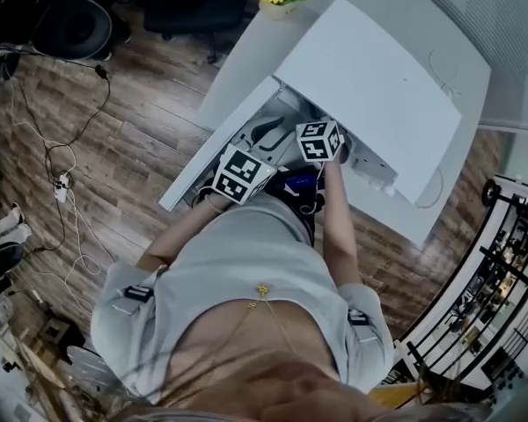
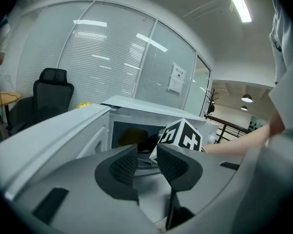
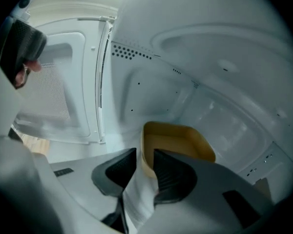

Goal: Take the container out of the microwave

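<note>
Parking the left gripper (image 2: 146, 154) before the microwave (image 2: 151, 112), we had its jaws a little apart and empty. The open door (image 2: 53, 130) lay along its left, and we judged that it waited there to leave the opening free. Our right gripper (image 3: 144, 156) reached inside, tilted downward, with its jaws closed on the near wall of the yellow container (image 3: 178, 143), one pad outside the rim and one inside. The container seemed to rest on the microwave's floor just ahead of that gripper. We think we chose the wall grip because the tub looked too wide to span.
</note>
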Demonstrator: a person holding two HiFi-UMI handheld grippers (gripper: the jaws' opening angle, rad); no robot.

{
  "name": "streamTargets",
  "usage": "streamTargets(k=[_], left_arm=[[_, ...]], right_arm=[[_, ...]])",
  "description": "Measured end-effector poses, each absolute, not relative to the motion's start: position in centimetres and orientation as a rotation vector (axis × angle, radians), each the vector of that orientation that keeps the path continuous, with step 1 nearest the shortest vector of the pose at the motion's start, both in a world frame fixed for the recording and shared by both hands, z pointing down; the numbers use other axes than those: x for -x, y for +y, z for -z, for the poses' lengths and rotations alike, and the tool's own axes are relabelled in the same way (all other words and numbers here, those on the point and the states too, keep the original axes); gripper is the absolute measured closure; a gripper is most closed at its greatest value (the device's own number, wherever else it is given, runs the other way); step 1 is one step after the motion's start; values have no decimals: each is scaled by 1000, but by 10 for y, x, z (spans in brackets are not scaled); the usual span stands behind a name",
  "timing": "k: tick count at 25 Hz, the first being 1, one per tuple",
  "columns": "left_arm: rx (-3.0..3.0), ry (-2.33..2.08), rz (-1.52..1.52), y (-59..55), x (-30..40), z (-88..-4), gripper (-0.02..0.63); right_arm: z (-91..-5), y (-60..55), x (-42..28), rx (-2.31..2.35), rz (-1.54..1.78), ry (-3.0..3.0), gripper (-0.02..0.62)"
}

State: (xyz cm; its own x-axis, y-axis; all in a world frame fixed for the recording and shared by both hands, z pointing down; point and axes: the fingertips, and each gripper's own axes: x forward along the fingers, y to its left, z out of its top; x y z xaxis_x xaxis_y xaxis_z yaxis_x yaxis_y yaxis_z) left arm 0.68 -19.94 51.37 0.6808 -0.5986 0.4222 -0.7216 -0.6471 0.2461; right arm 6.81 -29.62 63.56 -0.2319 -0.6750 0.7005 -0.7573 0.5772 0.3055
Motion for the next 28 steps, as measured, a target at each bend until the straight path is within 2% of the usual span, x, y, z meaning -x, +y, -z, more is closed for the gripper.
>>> streamTargets(k=[2, 6, 28], left_arm=[[-2495, -1035, -424, -200, -6, -513, 483], [-2482, -1037, -418, -202, -6, -513, 483], [-2494, -1021, -411, -204, -15, -511, 483]], right_arm=[[-636, -295, -69, -1139, -111, -1960, 517], [-631, -295, -72, -1157, -97, -1960, 560], [-620, -269, -90, -1202, -169, -1979, 563]])
